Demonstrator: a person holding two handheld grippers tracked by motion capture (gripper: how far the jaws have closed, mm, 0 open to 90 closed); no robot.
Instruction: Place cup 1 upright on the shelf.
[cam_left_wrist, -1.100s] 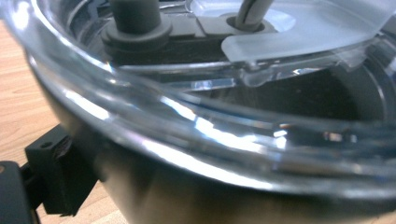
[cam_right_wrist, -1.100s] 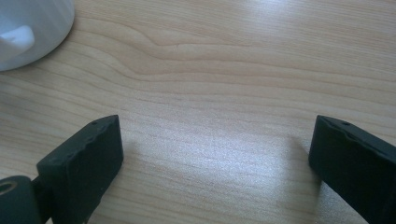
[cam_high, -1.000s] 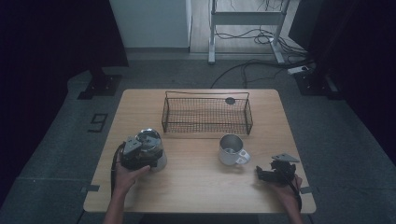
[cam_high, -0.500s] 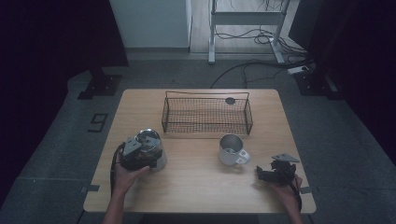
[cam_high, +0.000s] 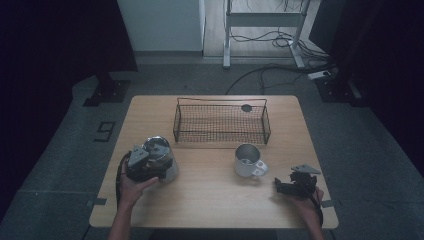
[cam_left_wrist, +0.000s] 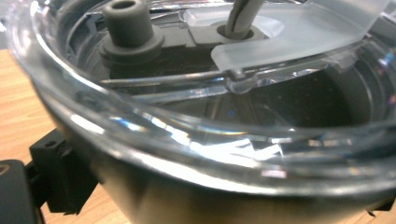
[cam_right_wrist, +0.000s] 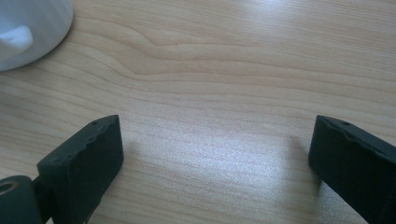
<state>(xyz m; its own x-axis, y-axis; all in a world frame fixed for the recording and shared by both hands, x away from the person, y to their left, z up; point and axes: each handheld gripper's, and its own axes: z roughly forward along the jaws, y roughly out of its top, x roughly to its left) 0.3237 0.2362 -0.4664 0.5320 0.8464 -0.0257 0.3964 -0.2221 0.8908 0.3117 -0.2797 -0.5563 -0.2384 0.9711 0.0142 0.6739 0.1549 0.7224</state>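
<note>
At table's left, left tool (cam_high: 150, 167) grips tumbler (cam_high: 162, 156) (upright).

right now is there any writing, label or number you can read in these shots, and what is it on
"9": a large pale figure marked on the grey floor, left of the table in the high view.
No lettering can be made out on the steel pot, the mug, the wire basket or either gripper.

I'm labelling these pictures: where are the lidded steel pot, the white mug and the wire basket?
lidded steel pot (cam_high: 161, 155): high view, on its clear lid.
white mug (cam_high: 246, 160): high view, on its rim.
wire basket (cam_high: 221, 138): high view, on its front wall.
</note>
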